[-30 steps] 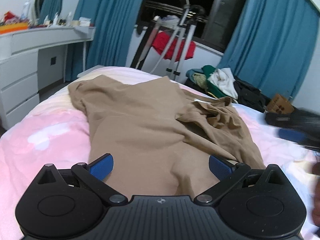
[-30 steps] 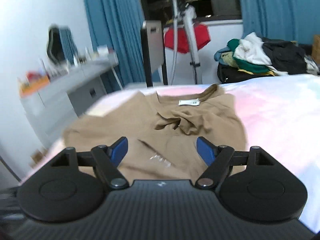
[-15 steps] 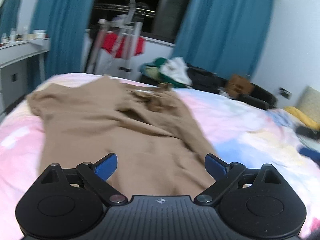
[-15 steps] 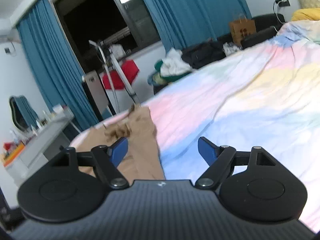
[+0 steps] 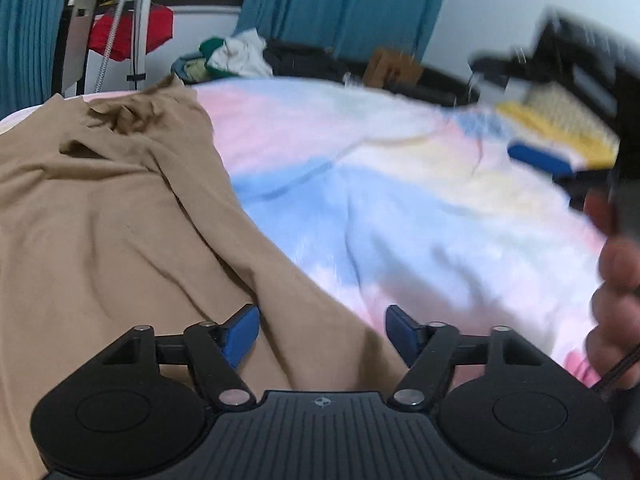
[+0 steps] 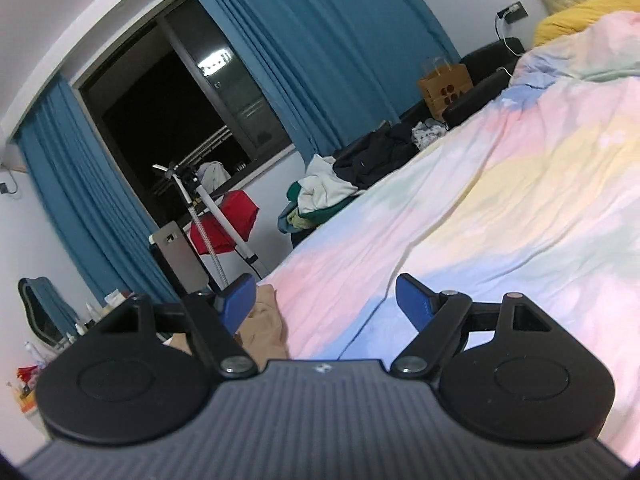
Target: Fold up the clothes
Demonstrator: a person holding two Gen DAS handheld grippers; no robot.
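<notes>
Left wrist view takes in most of the tan garment (image 5: 120,232), spread rumpled over the left part of the bed (image 5: 400,220), its right edge running diagonally down toward the left gripper (image 5: 322,330). That gripper's jaws are closing, with the garment's edge fold lying between the blue pads; they do not press on it. At the far right, blurred, are the right gripper (image 5: 552,160) and a hand (image 5: 616,308).

Right wrist view shows only a small bunched corner of the garment (image 6: 264,328), low and just beside the left pad. The right gripper (image 6: 324,300) has its jaws spread, nothing between them, over the bare pastel bedcover (image 6: 500,208). That cover stretches open to the right, up to a yellow pillow (image 6: 580,12). Beyond the bed's far edge are a clothes pile (image 6: 320,192) and blue curtains (image 6: 340,48).
</notes>
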